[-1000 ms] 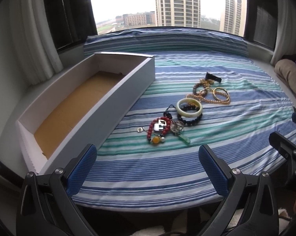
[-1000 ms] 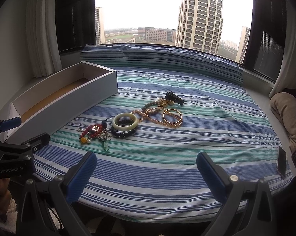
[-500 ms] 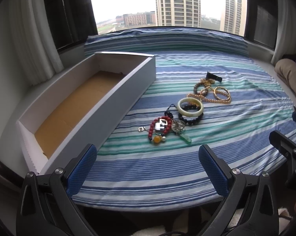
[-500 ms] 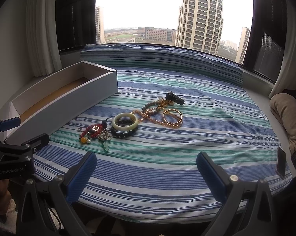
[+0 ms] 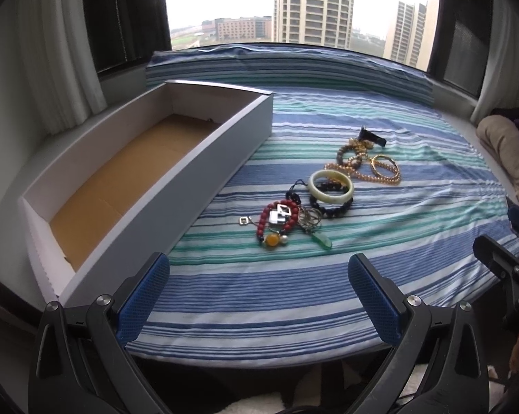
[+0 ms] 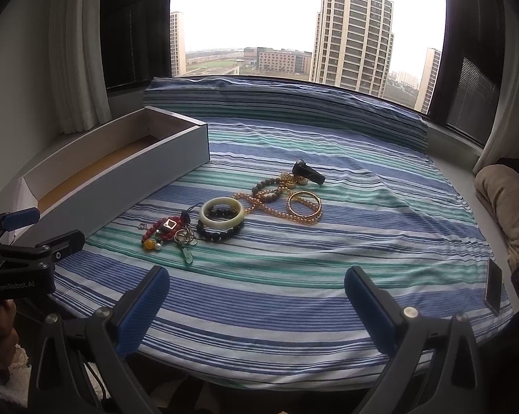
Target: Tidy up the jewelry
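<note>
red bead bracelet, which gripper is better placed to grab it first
Probably left. The red bead bracelet lies on the box side of the pile, ahead of the open left gripper; the right gripper sits further right.

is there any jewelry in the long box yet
No, the left wrist view shows the box holding only its bare brown floor, while the jewelry pile lies on the striped sheet beside it.

Left gripper (image 5: pixel 258 288) wide open, blue pads (image 5: pixel 142 295) spread far apart, nothing between them, held low and level. Right gripper (image 6: pixel 256 302) same: fingers splayed, empty, low at near edge. Grippers side by side, well apart, both pointing forward
</note>
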### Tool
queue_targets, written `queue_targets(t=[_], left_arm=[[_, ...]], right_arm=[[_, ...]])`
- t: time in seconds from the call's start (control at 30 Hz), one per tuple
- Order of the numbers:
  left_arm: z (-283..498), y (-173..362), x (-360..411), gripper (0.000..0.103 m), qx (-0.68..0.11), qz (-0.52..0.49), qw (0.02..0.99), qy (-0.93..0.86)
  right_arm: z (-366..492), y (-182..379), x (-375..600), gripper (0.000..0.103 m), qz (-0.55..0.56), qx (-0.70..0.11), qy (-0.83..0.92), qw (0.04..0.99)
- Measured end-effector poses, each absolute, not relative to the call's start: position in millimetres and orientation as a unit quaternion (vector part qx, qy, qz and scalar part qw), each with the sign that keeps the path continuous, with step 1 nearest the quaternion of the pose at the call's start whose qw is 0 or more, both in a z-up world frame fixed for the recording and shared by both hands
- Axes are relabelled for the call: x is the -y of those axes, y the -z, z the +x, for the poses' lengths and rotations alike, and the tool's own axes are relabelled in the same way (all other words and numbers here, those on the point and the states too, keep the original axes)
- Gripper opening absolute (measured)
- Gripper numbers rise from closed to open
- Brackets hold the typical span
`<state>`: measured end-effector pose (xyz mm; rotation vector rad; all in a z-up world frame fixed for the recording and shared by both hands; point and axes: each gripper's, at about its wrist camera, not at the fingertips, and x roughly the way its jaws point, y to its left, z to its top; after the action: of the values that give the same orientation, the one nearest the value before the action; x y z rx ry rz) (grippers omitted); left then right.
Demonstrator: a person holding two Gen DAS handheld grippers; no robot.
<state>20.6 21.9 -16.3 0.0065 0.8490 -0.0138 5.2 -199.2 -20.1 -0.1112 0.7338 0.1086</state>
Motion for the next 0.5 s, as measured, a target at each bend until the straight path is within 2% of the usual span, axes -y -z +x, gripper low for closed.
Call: queue_targets(t=[0.5], left_arm=[[24, 32, -24, 0.103, -0.439, -0.003, 0.898, 0.042]], right_arm=[[3, 29, 205, 0.103, -0.047, -0.367, -0.074, 0.926]])
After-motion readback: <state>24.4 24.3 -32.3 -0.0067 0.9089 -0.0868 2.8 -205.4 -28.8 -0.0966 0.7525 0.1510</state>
